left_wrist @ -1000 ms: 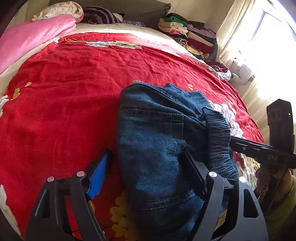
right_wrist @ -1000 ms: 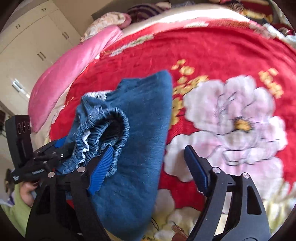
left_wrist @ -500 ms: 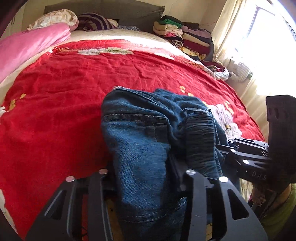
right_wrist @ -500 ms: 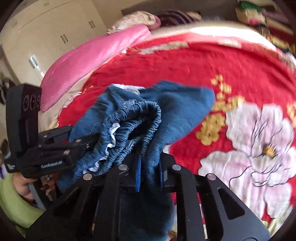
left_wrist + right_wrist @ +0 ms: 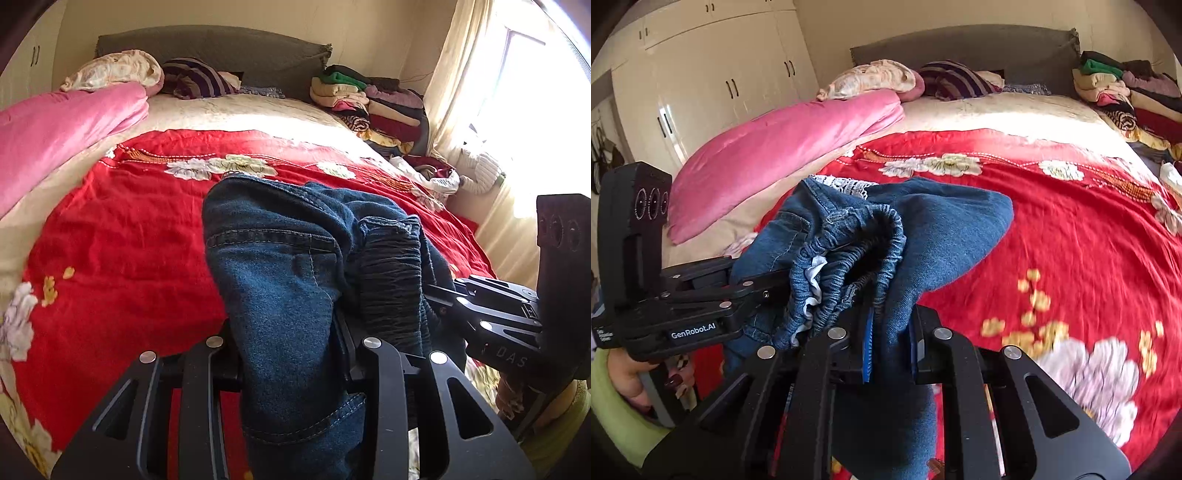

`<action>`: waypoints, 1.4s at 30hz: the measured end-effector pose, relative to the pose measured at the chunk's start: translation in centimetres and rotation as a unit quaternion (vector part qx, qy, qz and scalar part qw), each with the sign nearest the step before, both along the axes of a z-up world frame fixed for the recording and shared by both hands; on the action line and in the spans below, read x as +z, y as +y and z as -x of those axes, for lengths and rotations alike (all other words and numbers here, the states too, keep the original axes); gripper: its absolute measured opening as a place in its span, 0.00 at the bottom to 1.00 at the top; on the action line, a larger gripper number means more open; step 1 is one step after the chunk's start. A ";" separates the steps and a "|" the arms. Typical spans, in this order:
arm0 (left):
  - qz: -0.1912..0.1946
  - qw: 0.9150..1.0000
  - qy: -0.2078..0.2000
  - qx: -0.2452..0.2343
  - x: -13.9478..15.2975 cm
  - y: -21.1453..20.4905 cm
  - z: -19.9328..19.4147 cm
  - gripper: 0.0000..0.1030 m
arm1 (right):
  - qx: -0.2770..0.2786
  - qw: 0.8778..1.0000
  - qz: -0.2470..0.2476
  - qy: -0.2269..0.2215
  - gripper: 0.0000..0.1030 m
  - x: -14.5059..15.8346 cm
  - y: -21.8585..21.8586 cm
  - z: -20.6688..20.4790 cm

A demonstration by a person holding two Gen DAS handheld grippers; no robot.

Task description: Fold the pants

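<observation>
Folded blue denim pants (image 5: 280,280) with an elastic waistband hang between both grippers, lifted above the red flowered blanket (image 5: 122,236). My left gripper (image 5: 291,354) is shut on the pocket side of the pants. My right gripper (image 5: 890,343) is shut on the other side of the pants (image 5: 934,229), next to the gathered waistband. Each gripper shows in the other's view: the right one (image 5: 491,317) at the right of the left wrist view, the left one (image 5: 701,302) at the left of the right wrist view.
A pink quilt (image 5: 783,144) lies along the bed's left side, with pillows at the grey headboard (image 5: 221,48). A stack of folded clothes (image 5: 369,99) sits at the far right corner. White wardrobes (image 5: 701,81) stand left; a curtained window (image 5: 517,92) is right.
Both grippers went from open around the pants to shut on them. The pants have been lifted off the blanket and both views have tilted up toward the headboard.
</observation>
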State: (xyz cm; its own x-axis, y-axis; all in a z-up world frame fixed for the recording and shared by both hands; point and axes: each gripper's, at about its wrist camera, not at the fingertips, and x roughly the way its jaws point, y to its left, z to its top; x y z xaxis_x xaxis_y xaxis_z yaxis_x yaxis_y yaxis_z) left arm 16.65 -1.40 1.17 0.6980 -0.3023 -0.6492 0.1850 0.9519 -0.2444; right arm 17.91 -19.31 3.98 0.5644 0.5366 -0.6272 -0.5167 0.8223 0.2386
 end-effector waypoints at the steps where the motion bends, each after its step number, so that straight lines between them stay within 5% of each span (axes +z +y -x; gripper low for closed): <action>1: -0.003 1.000 -0.001 0.001 0.0 0.0 -0.6 0.32 | -0.001 1.000 0.002 0.000 0.08 0.0 0.0 -0.4; 16: -0.012 0.999 0.025 0.017 -2.8 0.6 -5.7 0.34 | -0.022 0.999 0.039 0.028 0.09 -3.0 1.4 -5.9; 20: -0.023 0.998 0.061 0.022 -5.1 0.8 -6.5 0.38 | -0.043 0.995 0.068 0.066 0.18 -5.3 1.1 -6.9; 24: -0.016 0.996 0.078 0.025 -6.6 1.3 -6.7 0.42 | -0.071 0.990 0.076 0.099 0.39 -7.3 0.2 -7.3; 27: -0.010 0.996 0.081 0.025 -7.2 1.6 -6.9 0.43 | -0.083 0.988 0.070 0.108 0.43 -7.9 -0.5 -7.5; 32: -0.011 0.996 0.080 0.024 -6.8 1.5 -6.7 0.44 | -0.090 0.988 0.080 0.098 0.44 -7.6 0.0 -7.0; 42: -0.018 0.997 0.067 0.034 -4.6 1.8 -5.0 0.57 | -0.105 0.991 0.057 0.059 0.71 -4.1 -1.5 -5.2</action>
